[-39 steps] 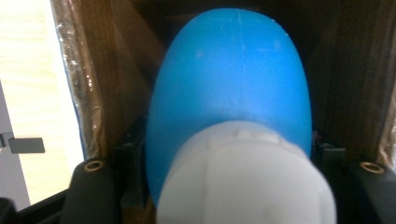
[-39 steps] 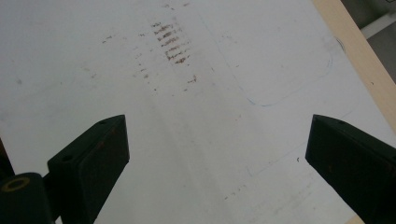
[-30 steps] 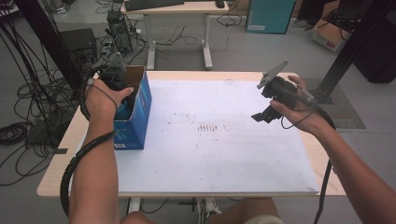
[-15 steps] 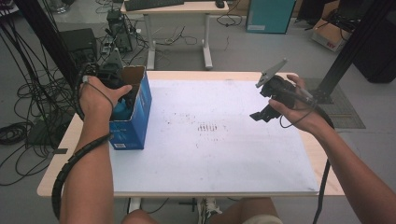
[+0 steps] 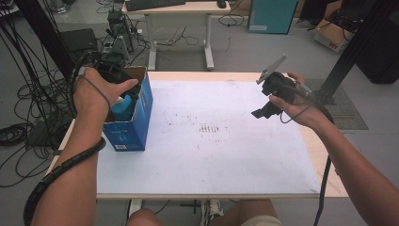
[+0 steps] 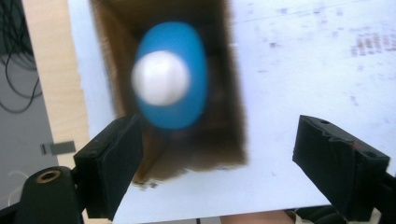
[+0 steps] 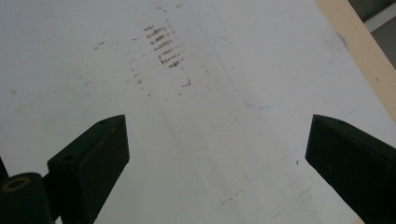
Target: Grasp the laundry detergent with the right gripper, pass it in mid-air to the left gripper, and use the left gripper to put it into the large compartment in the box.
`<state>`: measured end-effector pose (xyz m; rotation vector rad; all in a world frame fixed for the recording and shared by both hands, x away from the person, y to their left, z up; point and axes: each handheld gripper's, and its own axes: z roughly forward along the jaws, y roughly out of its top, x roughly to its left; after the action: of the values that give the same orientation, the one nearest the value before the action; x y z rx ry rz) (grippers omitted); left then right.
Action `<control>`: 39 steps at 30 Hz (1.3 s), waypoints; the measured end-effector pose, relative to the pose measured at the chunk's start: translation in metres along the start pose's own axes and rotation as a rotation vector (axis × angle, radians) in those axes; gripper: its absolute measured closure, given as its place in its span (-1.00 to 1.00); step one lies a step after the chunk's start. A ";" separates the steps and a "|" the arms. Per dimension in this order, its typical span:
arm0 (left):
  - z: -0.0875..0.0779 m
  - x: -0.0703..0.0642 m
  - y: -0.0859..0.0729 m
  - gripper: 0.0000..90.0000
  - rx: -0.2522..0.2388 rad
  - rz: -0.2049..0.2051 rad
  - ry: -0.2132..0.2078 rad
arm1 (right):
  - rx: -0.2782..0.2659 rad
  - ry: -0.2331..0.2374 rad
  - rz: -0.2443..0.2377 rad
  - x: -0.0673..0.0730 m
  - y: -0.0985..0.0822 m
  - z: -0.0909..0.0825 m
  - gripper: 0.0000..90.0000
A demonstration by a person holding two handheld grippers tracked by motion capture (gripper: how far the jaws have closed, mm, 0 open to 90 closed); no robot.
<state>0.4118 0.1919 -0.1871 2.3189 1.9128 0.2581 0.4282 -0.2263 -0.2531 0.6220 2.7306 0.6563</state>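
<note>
- Now your left gripper (image 6: 219, 154) hangs above the blue box (image 5: 136, 120); its jaws have just been opening, nothing between them.
- Below the jaws, seemingly upright inside the box, stands the blurred blue bottle (image 6: 170, 77).
- Your right gripper (image 7: 217, 163) holds its jaws apart over the bare worktop (image 7: 210, 116).

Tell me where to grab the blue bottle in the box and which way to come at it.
Take the blue bottle by its white cap or the shoulders just below, coming straight down from above. It stands upright inside the open-topped blue box, whose walls shield its sides. The left gripper hangs above it, its jaws just opened and nothing between them.
</note>
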 end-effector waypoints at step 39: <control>0.011 -0.137 0.021 -0.83 -0.053 0.351 -0.153 | 0.135 -0.052 0.109 -0.073 0.017 0.002 -0.86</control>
<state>0.4087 0.0532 -0.2008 2.5445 1.4077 0.1551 0.4986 -0.2460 -0.2359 0.8127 2.7239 0.4749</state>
